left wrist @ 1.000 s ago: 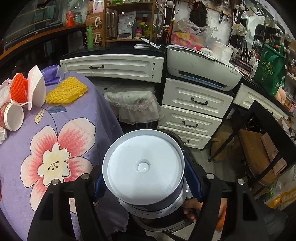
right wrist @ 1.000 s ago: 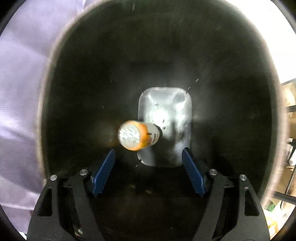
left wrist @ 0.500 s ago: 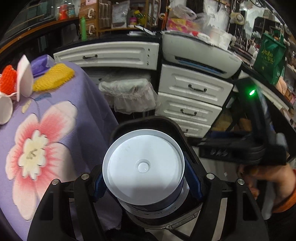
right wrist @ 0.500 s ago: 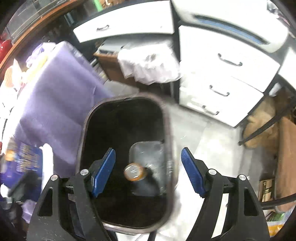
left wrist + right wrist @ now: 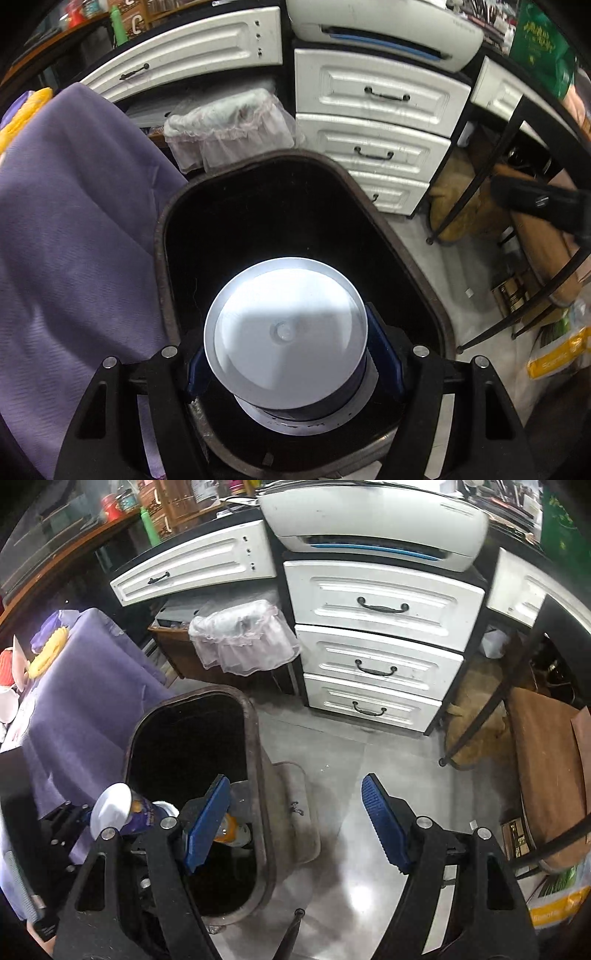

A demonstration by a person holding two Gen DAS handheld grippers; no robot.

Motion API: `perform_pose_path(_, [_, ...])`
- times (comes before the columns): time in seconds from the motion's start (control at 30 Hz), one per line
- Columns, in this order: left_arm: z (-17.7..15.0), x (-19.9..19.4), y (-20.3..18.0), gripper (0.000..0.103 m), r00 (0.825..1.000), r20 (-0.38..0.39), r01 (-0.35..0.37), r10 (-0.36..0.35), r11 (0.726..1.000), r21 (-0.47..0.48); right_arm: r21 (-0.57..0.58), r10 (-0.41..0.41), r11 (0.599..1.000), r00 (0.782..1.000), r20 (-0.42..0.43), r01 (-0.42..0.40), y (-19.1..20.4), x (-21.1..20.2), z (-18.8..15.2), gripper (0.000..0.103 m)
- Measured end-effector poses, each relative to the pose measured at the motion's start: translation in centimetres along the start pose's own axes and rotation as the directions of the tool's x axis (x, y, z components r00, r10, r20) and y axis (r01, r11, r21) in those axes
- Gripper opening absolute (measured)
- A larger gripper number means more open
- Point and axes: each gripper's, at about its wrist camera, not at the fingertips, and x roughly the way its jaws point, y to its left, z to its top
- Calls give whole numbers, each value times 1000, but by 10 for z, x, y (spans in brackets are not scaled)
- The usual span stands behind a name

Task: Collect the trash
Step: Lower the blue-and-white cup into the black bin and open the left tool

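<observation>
My left gripper (image 5: 291, 358) is shut on a purple cup with a white bottom (image 5: 286, 328) and holds it over the open black trash bin (image 5: 162, 236). The right wrist view shows the same cup (image 5: 122, 810) in the left gripper at the bin's (image 5: 258, 760) left rim. An orange bottle (image 5: 231, 829) lies at the bin's bottom. My right gripper (image 5: 295, 827) is open and empty, raised above the bin's right side and the floor.
A table with a purple cloth (image 5: 85, 709) stands left of the bin, with yellow foam net (image 5: 48, 651) and cups on it. White drawers (image 5: 380, 653), a printer (image 5: 369, 520), a lined basket (image 5: 240, 635) and a dark chair (image 5: 546, 760) surround the floor.
My right gripper rose out of the bin, where the orange bottle stays, and drew back to the right. My left gripper carried the cup forward over the bin's opening.
</observation>
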Motion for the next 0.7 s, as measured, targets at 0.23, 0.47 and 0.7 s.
perform_pose_path(0.23, [-2, -2, -5, 85, 1000, 22, -13, 13, 1000, 27, -10, -1, 1000, 999, 38, 1, 8, -10, -1, 74])
perform_pose_path(0.47, [-7, -42, 3, 86, 995, 102, 13, -16, 1000, 24, -26, 15, 1000, 996, 83, -13, 23, -23, 1, 75])
perform_pose_path(0.7, [-20, -112, 20, 89, 972, 232, 36, -42, 999, 29, -43, 32, 999, 990, 134, -26, 42, -44, 9, 75])
